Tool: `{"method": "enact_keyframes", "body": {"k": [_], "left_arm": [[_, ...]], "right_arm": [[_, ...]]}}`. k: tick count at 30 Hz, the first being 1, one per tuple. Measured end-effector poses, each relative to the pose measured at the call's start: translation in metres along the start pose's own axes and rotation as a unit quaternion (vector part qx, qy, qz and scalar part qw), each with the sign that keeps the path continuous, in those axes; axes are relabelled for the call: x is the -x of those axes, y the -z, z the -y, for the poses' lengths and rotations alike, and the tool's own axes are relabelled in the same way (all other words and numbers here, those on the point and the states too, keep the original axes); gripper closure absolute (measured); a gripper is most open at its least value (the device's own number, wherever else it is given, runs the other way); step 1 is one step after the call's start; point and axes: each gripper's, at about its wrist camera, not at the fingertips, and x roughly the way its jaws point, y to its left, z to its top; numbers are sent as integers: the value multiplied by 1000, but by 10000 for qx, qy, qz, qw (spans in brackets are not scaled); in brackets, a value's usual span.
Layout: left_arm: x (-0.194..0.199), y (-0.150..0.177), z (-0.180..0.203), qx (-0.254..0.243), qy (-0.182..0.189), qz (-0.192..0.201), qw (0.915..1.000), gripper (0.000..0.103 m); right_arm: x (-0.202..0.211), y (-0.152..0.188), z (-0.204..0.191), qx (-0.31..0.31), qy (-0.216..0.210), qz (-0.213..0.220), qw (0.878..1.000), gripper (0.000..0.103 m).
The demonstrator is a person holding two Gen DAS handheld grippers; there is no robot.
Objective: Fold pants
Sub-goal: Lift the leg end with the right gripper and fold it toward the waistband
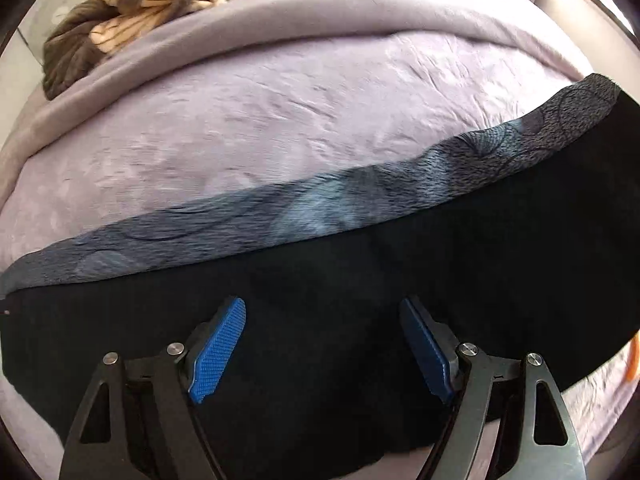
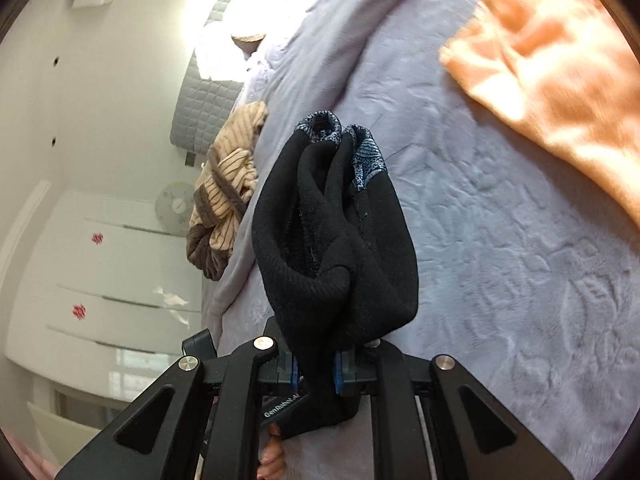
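Black pants (image 1: 360, 280) with a blue-grey patterned lining lie stretched across the lilac bed cover (image 1: 240, 120) in the left wrist view. My left gripper (image 1: 322, 344) is open, its blue pads (image 1: 218, 348) apart just over the black cloth, holding nothing. In the right wrist view my right gripper (image 2: 316, 372) is shut on a bunched end of the pants (image 2: 336, 240), which hangs in folds above the bed cover (image 2: 500, 240), patterned lining showing at its far tip.
A brown and tan striped garment (image 1: 140, 4) lies bunched at the bed's far side, also in the right wrist view (image 2: 228, 192). An orange cloth (image 2: 560, 72) lies on the bed. White drawers (image 2: 100, 280) and a wall stand beyond.
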Motion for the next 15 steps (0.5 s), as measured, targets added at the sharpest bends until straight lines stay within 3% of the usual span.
{"method": "enact_keyframes", "body": {"k": [9,15], "left_arm": [[52,30,-102,265,5,176,9995,22],[61,52,-189,682,-168,101,9975,22]], "right_arm": [[-24,39,-109,1264,299,-216,9913,90],[-103,96,-173,1873,485,-766,9781,90]]}}
